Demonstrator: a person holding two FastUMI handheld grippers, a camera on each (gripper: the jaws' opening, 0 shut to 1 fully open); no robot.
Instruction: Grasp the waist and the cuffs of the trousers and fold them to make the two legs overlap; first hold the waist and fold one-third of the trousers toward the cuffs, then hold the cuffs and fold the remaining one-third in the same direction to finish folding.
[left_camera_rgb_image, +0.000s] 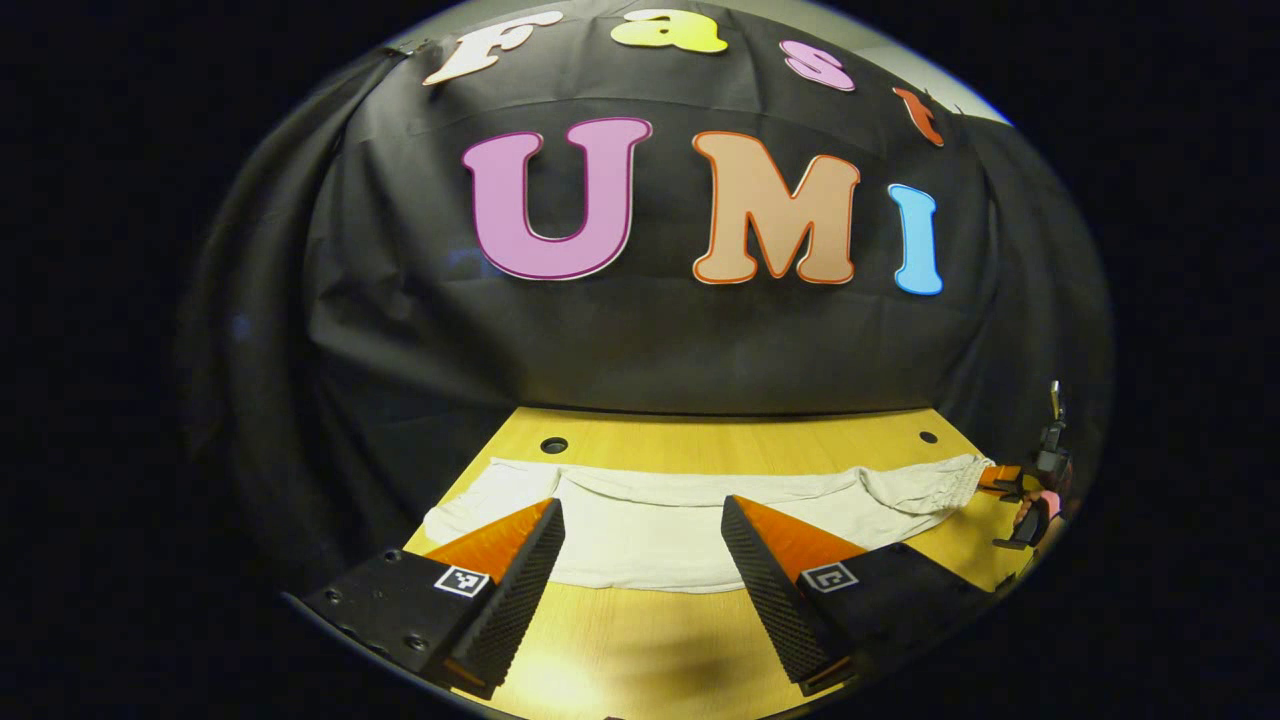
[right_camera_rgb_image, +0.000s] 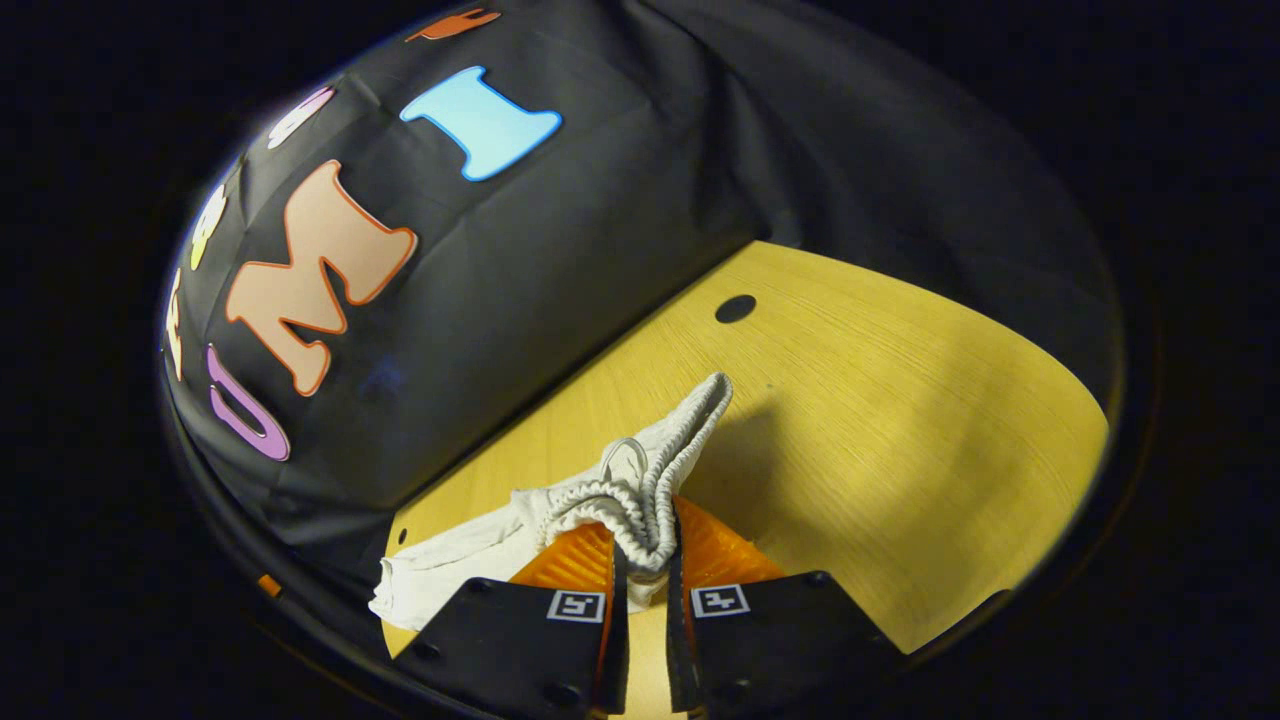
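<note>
Partly hidden: trousers (left_camera_rgb_image: 650, 530) behind the left gripper (left_camera_rgb_image: 642, 525) in the left gripper view, near hem cut by both fingers; far off at the right edge, right gripper (left_camera_rgb_image: 1000, 480) small and blurred, touching the waist (left_camera_rgb_image: 945, 485). Counted: one pair of trousers, two grippers, two round holes (left_camera_rgb_image: 553, 445) in the table (left_camera_rgb_image: 620, 640). Left gripper spread wide, holding nothing, above bare wood. Right gripper (right_camera_rgb_image: 640, 550) clamped on the gathered elastic waist (right_camera_rgb_image: 650, 490), cloth bunched between both fingers. Pale trousers flat across yellow wooden table, black cloth wall (left_camera_rgb_image: 650, 350) behind.
</note>
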